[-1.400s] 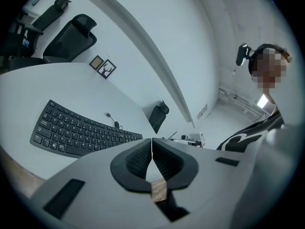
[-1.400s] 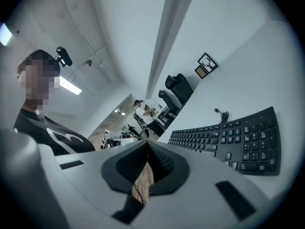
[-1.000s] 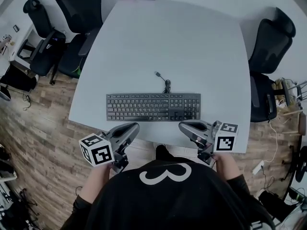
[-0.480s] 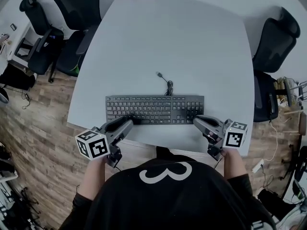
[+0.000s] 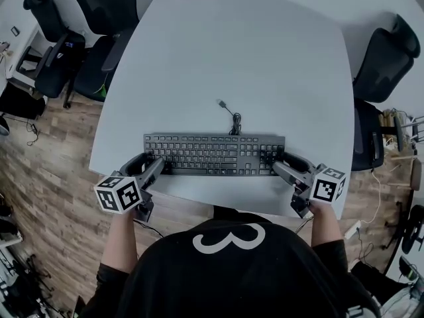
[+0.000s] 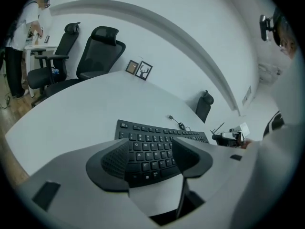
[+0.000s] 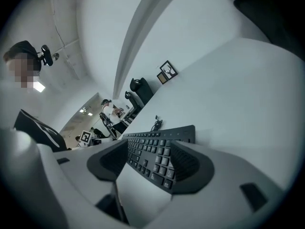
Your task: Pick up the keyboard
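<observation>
Keyboard [image 5: 212, 154] between open tongs
The left tongs [image 5: 154, 166] and right tongs [image 5: 283, 163] had just opened wide, straddling its ends without gripping.

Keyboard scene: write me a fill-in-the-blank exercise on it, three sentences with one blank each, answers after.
1. The ____ keyboard lies flat on the white table.
2. The left gripper and the right gripper, one at each end of the keyboard, have their jaws ____.
3. Office ____ stand at both sides of the table.
Missing words: black; open; chairs.
Both grippers' jaws have just been opening.
</observation>
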